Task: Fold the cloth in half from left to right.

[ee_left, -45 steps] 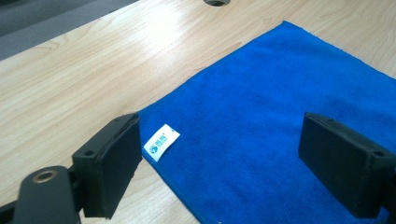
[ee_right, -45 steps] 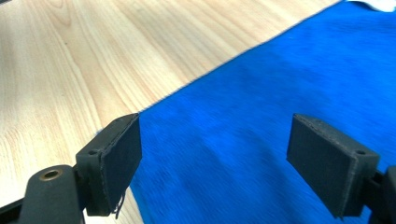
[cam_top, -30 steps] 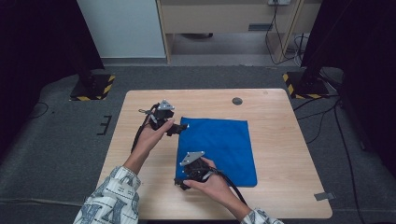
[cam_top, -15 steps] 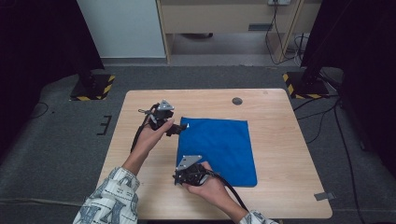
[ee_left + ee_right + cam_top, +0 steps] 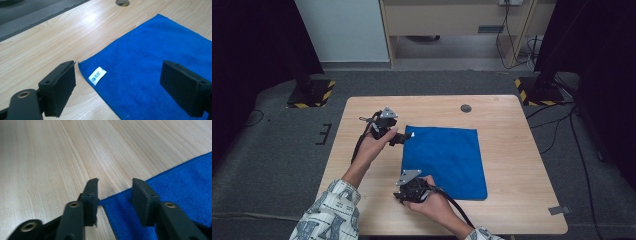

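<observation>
Cloth corner sits between the jaws of my right hand-held gripper (image 5: 113,192); they have just been reopening after a squeeze and are now parted, pads off the fabric. The blue microfibre cloth (image 5: 447,160) lies flat on the counter (image 5: 512,125), its near-left corner here. I judge I should slide the lower jaw under the hem before closing. Farther off, my left hand-held gripper (image 5: 117,85) hovers wide open astride the far-left corner. A white tag (image 5: 97,75) sewn there carries a small blue logo; its lettering is too small to read.
</observation>
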Motion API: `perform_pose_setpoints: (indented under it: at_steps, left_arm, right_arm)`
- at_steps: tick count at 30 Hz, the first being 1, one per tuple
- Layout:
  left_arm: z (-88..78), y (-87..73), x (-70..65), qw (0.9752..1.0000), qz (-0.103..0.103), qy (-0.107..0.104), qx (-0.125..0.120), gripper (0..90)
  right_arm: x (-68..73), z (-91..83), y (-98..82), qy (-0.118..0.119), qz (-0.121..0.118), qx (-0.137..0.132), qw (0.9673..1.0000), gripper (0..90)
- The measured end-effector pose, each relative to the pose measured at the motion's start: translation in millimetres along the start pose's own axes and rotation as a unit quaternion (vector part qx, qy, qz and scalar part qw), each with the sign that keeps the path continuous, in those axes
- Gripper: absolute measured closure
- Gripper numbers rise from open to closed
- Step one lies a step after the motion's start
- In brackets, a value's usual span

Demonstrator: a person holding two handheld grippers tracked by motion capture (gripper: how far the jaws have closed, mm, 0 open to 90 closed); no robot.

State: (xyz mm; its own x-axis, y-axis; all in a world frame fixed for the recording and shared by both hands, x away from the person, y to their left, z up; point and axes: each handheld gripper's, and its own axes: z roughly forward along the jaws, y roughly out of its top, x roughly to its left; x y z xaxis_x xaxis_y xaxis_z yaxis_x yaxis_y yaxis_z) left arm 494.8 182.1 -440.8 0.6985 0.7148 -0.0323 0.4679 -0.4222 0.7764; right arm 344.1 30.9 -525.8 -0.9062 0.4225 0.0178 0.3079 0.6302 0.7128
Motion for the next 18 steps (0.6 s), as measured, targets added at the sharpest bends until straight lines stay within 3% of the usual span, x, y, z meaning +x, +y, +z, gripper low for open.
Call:
perform_pose_setpoints:
  at_steps: [3, 9, 13, 16, 18]
  left_arm:
    - [0.7, -0.9, 0.9, 1.0, -0.002, 0.0, 0.002, 12.6]
    - [2.3, -0.5, 0.4, 1.0, -0.003, 0.0, 0.0, 12.6]
    - [9.5, -2.3, 1.1, 0.9999, -0.009, -0.011, 0.006, 12.7]
    - [14.7, -4.0, 3.4, 0.9999, -0.005, 0.005, 0.016, 13.4]
    - [19.7, -5.6, 5.3, 0.9998, -0.009, 0.003, 0.019, 14.2]
  right_arm:
    - [1.7, 1.1, -1.7, -0.006, -0.003, 0.001, 1.0, 56.8]
    - [-5.4, -1.5, -3.0, -0.017, -0.001, 0.001, 0.9999, 85.3]
    - [-8.3, -2.1, -3.1, -0.003, 0.02, -0.002, 0.9998, 87.6]
    - [-2.9, -4.8, -4.4, 0.015, 0.024, -0.006, 0.9996, 87.7]
    - [1.2, -5.7, -5.4, 0.02, 0.021, -0.006, 0.9996, 87.6]
